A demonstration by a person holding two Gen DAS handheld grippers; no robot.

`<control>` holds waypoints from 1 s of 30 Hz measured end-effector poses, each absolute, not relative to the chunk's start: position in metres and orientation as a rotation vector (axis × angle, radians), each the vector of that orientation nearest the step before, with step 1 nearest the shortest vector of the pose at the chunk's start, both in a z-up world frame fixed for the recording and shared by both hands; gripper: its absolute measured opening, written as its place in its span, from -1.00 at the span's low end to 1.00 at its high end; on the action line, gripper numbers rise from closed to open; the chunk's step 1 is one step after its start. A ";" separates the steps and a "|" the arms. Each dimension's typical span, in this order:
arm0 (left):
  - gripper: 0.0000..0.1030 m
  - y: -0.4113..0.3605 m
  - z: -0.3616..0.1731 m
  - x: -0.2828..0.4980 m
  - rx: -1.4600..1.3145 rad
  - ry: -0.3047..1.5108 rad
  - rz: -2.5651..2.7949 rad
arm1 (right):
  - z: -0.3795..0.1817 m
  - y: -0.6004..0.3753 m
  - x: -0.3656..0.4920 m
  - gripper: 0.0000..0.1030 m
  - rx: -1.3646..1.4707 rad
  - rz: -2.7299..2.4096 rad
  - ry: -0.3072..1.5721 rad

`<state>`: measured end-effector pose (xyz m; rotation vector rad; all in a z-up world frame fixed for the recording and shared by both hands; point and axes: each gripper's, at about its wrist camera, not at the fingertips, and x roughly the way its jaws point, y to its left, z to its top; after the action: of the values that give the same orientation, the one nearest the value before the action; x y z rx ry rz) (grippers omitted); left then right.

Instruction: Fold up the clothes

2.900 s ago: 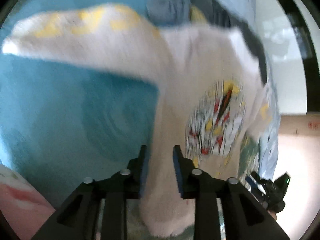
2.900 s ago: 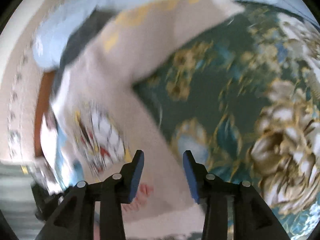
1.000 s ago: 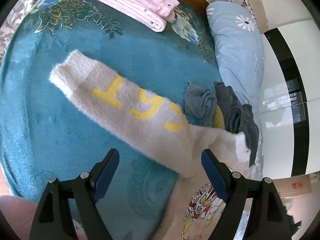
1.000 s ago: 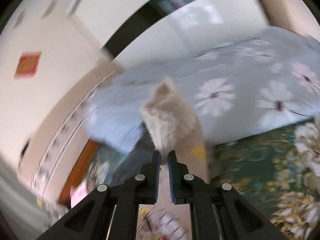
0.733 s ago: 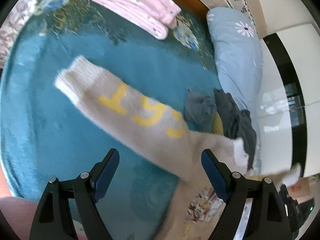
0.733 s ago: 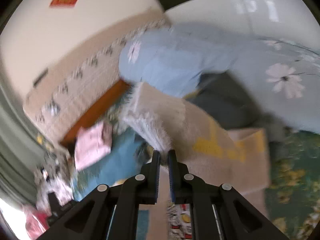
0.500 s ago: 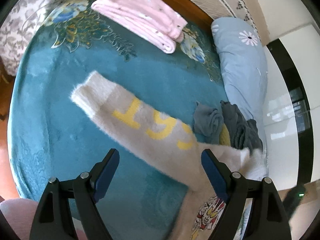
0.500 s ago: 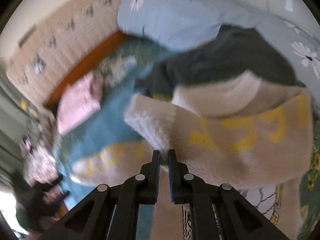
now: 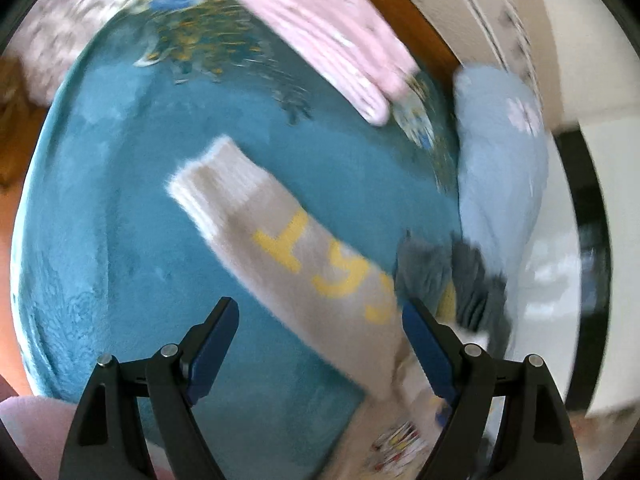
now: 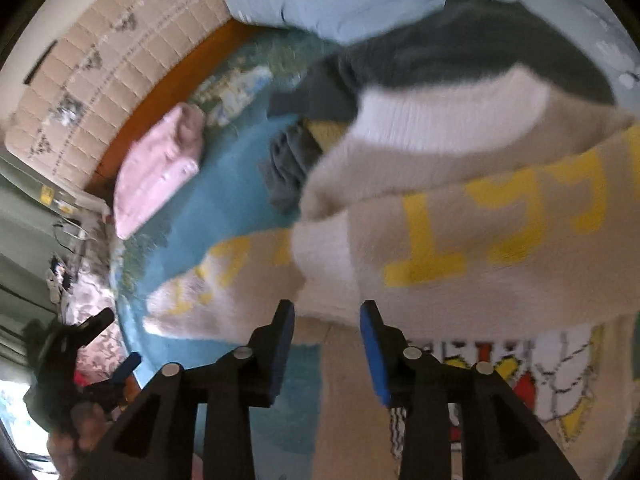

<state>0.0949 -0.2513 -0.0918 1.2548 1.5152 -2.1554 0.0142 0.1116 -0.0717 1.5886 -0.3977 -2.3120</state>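
Observation:
A beige fuzzy sweater (image 10: 460, 240) with yellow letters and a cartoon print (image 10: 532, 376) lies on a teal blanket (image 9: 120, 220). In the left wrist view its left sleeve (image 9: 280, 248) stretches flat toward the upper left. My left gripper (image 9: 320, 344) is open and empty above that sleeve. In the right wrist view the right sleeve lies folded across the sweater's body, its white cuff (image 10: 324, 276) just ahead of my right gripper (image 10: 326, 344), which is open and holds nothing.
A folded pink garment (image 9: 336, 44) (image 10: 160, 168) lies at the far side of the bed. A pile of dark grey clothes (image 9: 452, 276) (image 10: 440, 52) and a light blue flowered pillow (image 9: 504, 168) sit by the sweater's collar. A padded headboard (image 10: 92, 64) is behind.
My right gripper carried the right sleeve across the sweater's body, then opened and let it go. My left gripper stayed open and shifted slightly over the left sleeve.

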 end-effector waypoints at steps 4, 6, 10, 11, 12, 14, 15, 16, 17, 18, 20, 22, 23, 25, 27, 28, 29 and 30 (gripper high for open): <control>0.64 -0.290 -0.115 0.105 1.105 1.715 -1.956 | -0.048 0.141 0.025 -0.23 1.578 -2.375 -0.365; 0.62 -0.305 -0.126 0.109 1.054 1.785 -1.870 | -0.039 0.158 0.031 -0.23 1.583 -2.434 -0.314; 0.61 -0.322 -0.146 0.108 1.024 1.860 -1.767 | -0.037 0.193 0.041 -0.23 1.657 -2.487 -0.330; 0.60 -0.322 -0.149 0.105 1.035 1.861 -1.760 | -0.037 0.201 0.045 -0.23 1.675 -2.496 -0.344; 0.48 -0.321 -0.152 0.102 1.039 1.855 -1.758 | -0.038 0.208 0.048 -0.23 1.692 -2.502 -0.360; 0.21 -0.320 -0.158 0.098 1.047 1.849 -1.757 | -0.041 0.220 0.054 -0.23 1.729 -2.504 -0.407; 0.08 -0.320 -0.160 0.095 1.062 1.838 -1.755 | -0.043 0.225 0.057 -0.23 1.746 -2.500 -0.429; 0.02 -0.319 -0.161 0.091 1.076 1.827 -1.757 | -0.046 0.227 0.058 -0.23 1.765 -2.493 -0.448; -0.09 -0.319 -0.161 0.089 1.092 1.811 -1.763 | -0.049 0.229 0.060 -0.23 1.781 -2.489 -0.461; -0.22 -0.318 -0.162 0.087 1.105 1.796 -1.769 | -0.051 0.229 0.061 -0.23 1.792 -2.486 -0.467; -0.50 -0.318 -0.162 0.087 1.121 1.770 -1.771 | -0.055 0.229 0.062 -0.23 1.810 -2.474 -0.483; -0.80 -0.320 -0.162 0.090 1.129 1.749 -1.757 | -0.058 0.226 0.062 -0.23 1.816 -2.458 -0.496; -0.81 -0.320 -0.160 0.091 1.122 1.750 -1.759 | -0.059 0.224 0.061 -0.23 1.814 -2.451 -0.496; -0.81 -0.319 -0.155 0.092 1.117 1.745 -1.783 | -0.060 0.219 0.060 -0.23 1.805 -2.439 -0.488; -0.82 -0.316 -0.146 0.092 1.127 1.722 -1.835 | -0.060 0.216 0.060 -0.23 1.795 -2.433 -0.479; -0.83 -0.313 -0.140 0.091 1.138 1.688 -1.868 | -0.060 0.216 0.060 -0.23 1.789 -2.431 -0.478; -0.86 -0.310 -0.132 0.089 1.148 1.645 -1.913 | -0.060 0.216 0.060 -0.23 1.781 -2.430 -0.482; -0.87 -0.305 -0.123 0.086 1.160 1.589 -1.964 | -0.060 0.217 0.060 -0.23 1.776 -2.430 -0.488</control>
<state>0.0856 -0.3053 -0.1228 1.1595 1.5889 -1.9643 0.0599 0.2170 -0.0598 1.7759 -0.4879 -2.4298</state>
